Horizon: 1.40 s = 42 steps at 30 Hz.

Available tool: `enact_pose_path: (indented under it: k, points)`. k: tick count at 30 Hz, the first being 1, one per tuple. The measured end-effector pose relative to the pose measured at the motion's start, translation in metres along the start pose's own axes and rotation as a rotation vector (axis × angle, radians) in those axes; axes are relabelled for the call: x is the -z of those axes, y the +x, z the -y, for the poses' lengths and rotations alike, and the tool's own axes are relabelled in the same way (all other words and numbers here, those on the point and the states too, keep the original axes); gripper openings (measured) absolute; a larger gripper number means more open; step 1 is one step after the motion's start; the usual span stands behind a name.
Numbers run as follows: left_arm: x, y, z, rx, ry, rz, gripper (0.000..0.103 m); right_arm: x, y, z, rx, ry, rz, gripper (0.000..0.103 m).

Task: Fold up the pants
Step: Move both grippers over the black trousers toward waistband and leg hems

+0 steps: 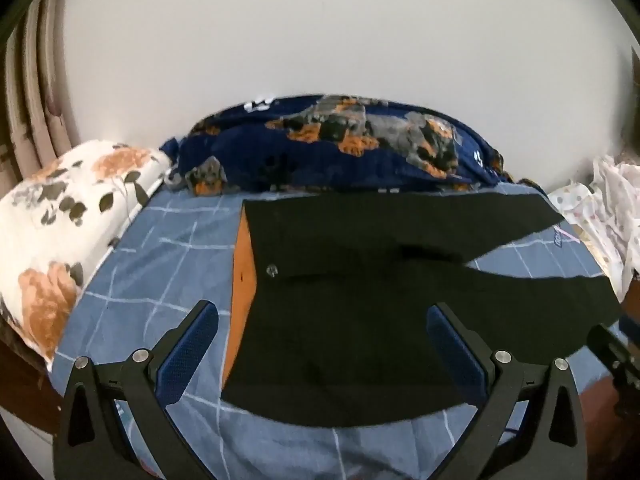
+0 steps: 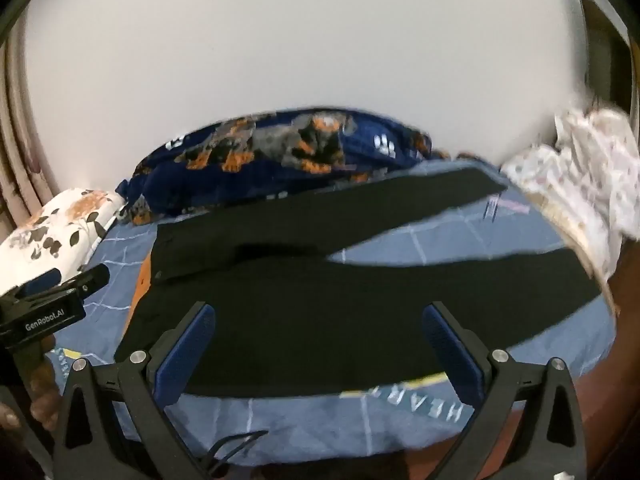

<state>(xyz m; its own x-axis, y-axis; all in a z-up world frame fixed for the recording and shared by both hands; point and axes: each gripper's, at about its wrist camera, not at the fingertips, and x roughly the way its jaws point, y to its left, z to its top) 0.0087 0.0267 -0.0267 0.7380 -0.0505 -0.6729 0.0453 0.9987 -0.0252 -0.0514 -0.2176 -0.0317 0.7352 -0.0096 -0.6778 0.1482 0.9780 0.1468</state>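
The left gripper [image 1: 322,322] hangs wide apart above the waist end of the black pants [image 1: 360,320], which lie flat on the blue checked bed [image 1: 168,240]. From the right wrist, the right gripper [image 2: 320,322] spreads equally wide over the pants' near leg, holding nothing.

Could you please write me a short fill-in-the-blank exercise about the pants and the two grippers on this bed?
1. The black pants lie spread on a blue checked ___.
2. The jaws of the left gripper stand ___.
3. The right gripper holds ___.
4. The inside of the pants' waistband is coloured ___.

Missing words: sheet; open; nothing; orange
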Motion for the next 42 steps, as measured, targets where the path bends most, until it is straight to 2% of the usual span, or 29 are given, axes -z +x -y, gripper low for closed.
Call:
enact_pose_path:
  k: [7, 10, 13, 17, 23, 28, 35, 41, 42]
  points:
    - [0.048, 0.003, -0.002, 0.012, 0.037, -0.079, 0.103, 0.043, -0.001, 0.003, 0.032, 0.068, -0.070, 0.103]
    - [0.067, 0.001, -0.009, 0.020, 0.008, -0.120, 0.103, 0.053, -0.008, -0.001, 0.055, 0.054, -0.068, 0.103]
    - [0.076, -0.003, -0.016, 0.024, -0.032, -0.147, 0.103, 0.062, -0.013, -0.006, 0.024, 0.051, -0.079, 0.103]
    - [0.078, -0.021, -0.021, 0.016, -0.044, -0.116, 0.103, 0.068, -0.018, -0.014, -0.035, 0.038, -0.099, 0.103]
    - [0.071, -0.051, -0.012, 0.021, -0.002, -0.051, 0.103, 0.072, -0.035, -0.021, -0.121, 0.017, -0.031, 0.103]
    - [0.069, -0.062, -0.009, 0.056, 0.006, -0.030, 0.103, 0.070, -0.042, -0.027, -0.136, -0.007, -0.007, 0.103]
    - [0.071, -0.073, -0.004, 0.110, 0.020, -0.007, 0.103, 0.067, -0.041, -0.018, -0.113, 0.039, -0.014, 0.103]
    - [0.074, -0.065, 0.003, 0.142, 0.055, -0.055, 0.103, 0.066, -0.038, -0.014, -0.125, 0.049, -0.030, 0.103]
    - [0.073, -0.064, 0.001, 0.167, 0.047, -0.056, 0.103, 0.065, -0.038, -0.014, -0.127, 0.046, -0.024, 0.103]
